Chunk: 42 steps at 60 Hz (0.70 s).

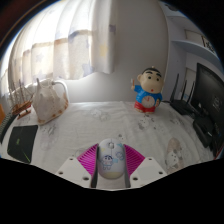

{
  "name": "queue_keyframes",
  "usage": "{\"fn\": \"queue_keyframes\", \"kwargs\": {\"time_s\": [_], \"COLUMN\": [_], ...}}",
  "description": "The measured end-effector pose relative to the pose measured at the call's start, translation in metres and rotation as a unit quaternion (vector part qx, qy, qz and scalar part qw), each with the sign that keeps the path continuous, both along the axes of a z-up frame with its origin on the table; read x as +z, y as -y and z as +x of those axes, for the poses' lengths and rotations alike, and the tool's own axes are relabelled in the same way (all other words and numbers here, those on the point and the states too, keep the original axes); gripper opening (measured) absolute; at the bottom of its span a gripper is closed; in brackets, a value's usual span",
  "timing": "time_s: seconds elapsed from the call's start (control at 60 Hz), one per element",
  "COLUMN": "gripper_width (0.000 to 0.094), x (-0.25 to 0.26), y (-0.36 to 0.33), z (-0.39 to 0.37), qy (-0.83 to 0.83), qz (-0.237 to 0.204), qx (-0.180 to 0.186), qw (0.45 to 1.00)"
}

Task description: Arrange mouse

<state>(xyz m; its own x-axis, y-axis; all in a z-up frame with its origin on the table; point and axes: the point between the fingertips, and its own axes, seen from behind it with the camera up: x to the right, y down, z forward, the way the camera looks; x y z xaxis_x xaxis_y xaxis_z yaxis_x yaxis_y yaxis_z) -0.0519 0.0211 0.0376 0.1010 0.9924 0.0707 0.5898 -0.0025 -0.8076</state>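
A white computer mouse (pixel 111 160) with a small cartoon print on its back sits between my gripper's (pixel 111 163) two fingers. The pink pads (pixel 91 158) press against both of its sides, so I am shut on it. The mouse appears held just above the pale patterned tabletop (pixel 95 125). Its underside is hidden.
A cartoon boy figurine (pixel 148 90) in blue stands beyond the fingers to the right. A beige handbag (pixel 47 100) sits far left. A dark flat device (pixel 20 143) lies at the left edge, a black monitor and keyboard (pixel 200 105) at the right. Curtains hang behind.
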Motion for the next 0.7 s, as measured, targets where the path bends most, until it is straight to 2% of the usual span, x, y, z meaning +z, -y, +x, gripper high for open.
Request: {"fn": "queue_keyframes", "kwargs": {"time_s": [0.083,0.167,0.317,0.5,0.6,0.7], "gripper_width": [0.0355,0.0353,0.0353,0.0352,0.0353,0.0353], "x": [0.05,0.09,0.119,0.067,0.024,-0.02], "y": [0.031,0.082,0.206,0.348,0.394,0.421], "z": [-0.005,-0.01,-0.017,-0.014,-0.011,-0.005], "qy": [-0.021,-0.036,-0.042,0.005,0.026,0.06], "qz": [-0.017,-0.034,-0.058,-0.08,-0.066,-0.067], "qx": [0.005,0.025,0.076,0.111,0.12,0.113], "qw": [1.0,0.998,0.995,0.991,0.99,0.99]}}
